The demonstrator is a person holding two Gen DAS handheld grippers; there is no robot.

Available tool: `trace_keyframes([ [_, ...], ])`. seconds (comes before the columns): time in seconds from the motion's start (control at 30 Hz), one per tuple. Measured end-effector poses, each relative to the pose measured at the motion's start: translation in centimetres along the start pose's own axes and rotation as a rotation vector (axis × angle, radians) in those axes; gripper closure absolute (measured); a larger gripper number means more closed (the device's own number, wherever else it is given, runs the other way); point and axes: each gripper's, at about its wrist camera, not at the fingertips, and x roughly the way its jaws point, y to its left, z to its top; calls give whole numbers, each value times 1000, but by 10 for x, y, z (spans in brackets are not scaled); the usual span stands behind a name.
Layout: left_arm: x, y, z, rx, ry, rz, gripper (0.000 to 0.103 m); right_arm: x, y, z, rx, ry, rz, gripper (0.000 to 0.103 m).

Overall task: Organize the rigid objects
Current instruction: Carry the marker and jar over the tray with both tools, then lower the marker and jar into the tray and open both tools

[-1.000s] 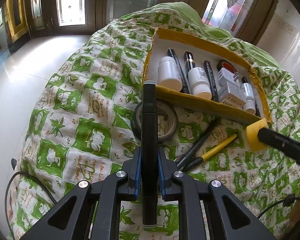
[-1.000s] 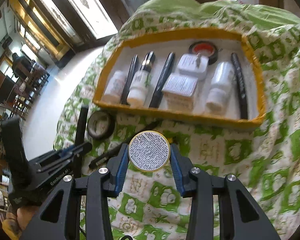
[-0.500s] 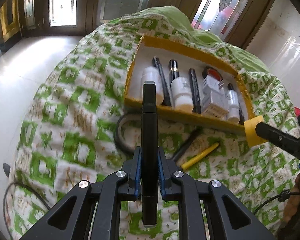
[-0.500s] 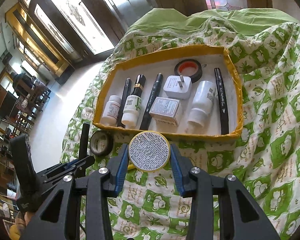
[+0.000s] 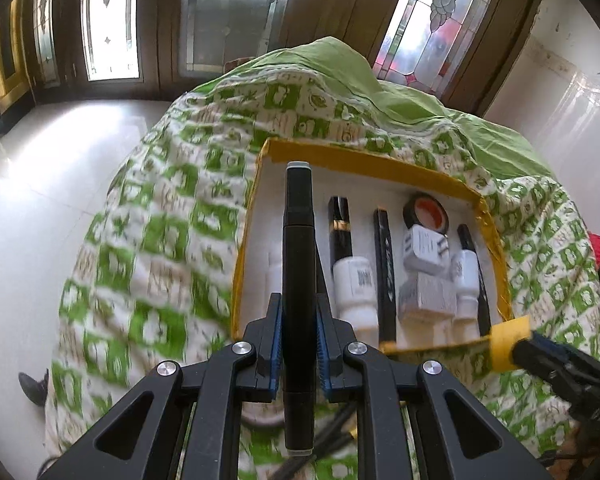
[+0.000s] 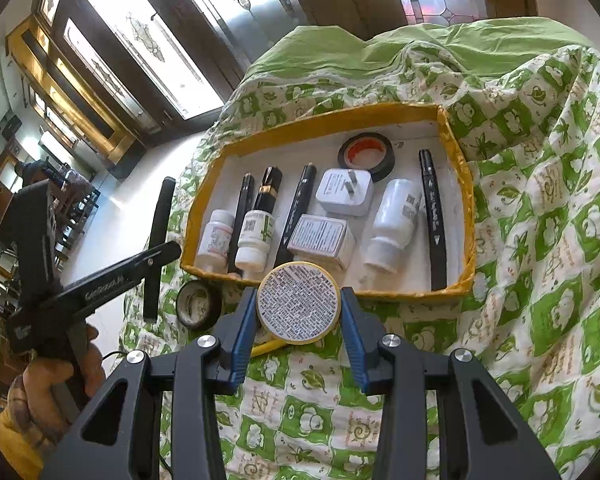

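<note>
A yellow-rimmed white tray lies on the green patterned cloth and holds bottles, pens, a plug, a small box and a tape roll. My left gripper is shut on a black marker, held upright over the tray's left end. In the right wrist view the same marker hangs left of the tray. My right gripper is shut on a round yellow tin just in front of the tray's near wall.
A dark tape roll lies on the cloth left of the tin, outside the tray. A yellow pen shows under the right gripper. The cloth drops off to the tiled floor at left. Doors stand behind.
My left gripper has carried the marker forward and right, from above the loose tape roll to over the tray's left end. The right gripper with the tin has pulled back slightly.
</note>
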Motion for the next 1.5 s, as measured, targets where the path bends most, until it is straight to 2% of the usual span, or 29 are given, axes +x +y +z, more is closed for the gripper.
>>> trace_keyframes([
  [0.2, 13, 4, 18, -11, 6, -6, 89, -15, -21, 32, 41, -56, -23, 64],
  [0.33, 23, 4, 28, -9, 13, -11, 89, -18, -31, 57, 2, -74, -79, 64],
  [0.5, 39, -1, 41, 3, 22, -16, 89, 4, -49, 76, 10, -27, -103, 64],
  [0.73, 59, -5, 60, 4, 25, -18, 89, 40, -55, 77, 68, 63, -61, 64],
  [1.0, 76, 7, 61, 1, 50, 23, 89, 43, -48, 72, 46, 76, -68, 64],
  [1.1, 75, 14, 57, -4, 61, 9, 89, 48, -48, 72, 47, 83, -69, 64],
  [1.23, 76, 6, 50, 41, 75, 38, 89, 54, -45, 71, 40, 93, -69, 64],
  [1.5, 84, 10, 43, 0, 83, 33, 89, 64, -44, 71, 65, 97, -4, 64],
])
